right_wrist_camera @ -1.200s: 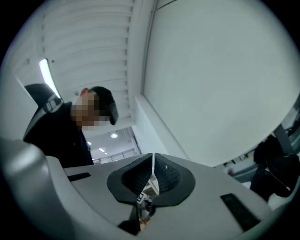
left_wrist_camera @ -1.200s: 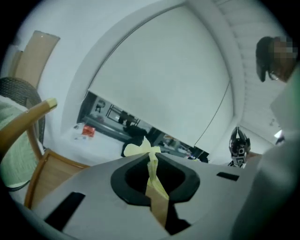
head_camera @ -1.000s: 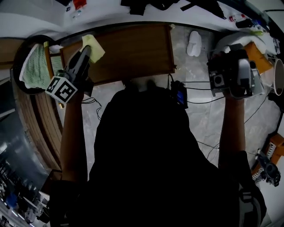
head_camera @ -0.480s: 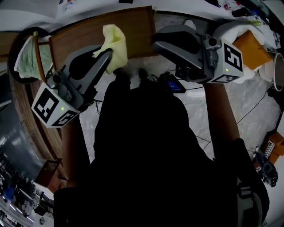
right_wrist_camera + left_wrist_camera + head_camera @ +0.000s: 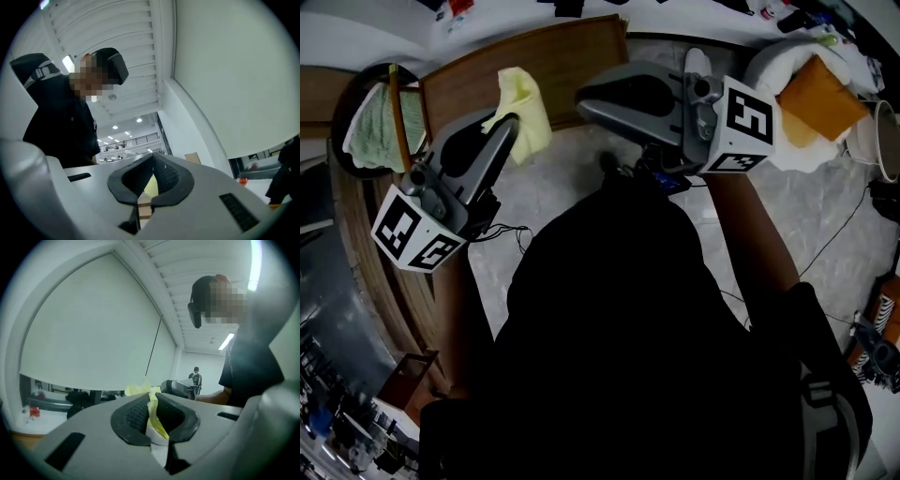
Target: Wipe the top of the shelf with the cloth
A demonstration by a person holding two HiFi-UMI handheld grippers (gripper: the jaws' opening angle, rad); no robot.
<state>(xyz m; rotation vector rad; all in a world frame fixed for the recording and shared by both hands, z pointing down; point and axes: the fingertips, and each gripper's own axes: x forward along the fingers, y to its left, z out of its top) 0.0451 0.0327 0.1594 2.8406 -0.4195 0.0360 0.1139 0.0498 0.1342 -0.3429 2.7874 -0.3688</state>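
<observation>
Yellow cloth [image 5: 525, 103] is pinched right at the tips of the left gripper [image 5: 508, 128]. In the left gripper view the jaws are squeezed together on a thin fold of it [image 5: 153, 409], and the rest bunches up just past the tips. From the head view, the cloth sits at the near edge of the wooden shelf [image 5: 572, 56], towards its left end. One corner laps over the brown top and the other hangs off the front edge. Can't tell if it's actually touching the wood. Its long axis runs from the shelf's front edge towards the back, tilted a bit, with the narrower end pointing at the back.

The right gripper [image 5: 583, 96] is in front of the shelf, near the middle of its front edge, and points sideways at the cloth. It's close to the cloth but not touching it. Its own view shows the jaws [image 5: 152, 161] closed tip to tip with nothing clamped, only a bit of yellow showing through the gap below the tips.

Left of the shelf there's a round dark basket [image 5: 342, 112] with a green towel [image 5: 367, 131] in it.
</observation>
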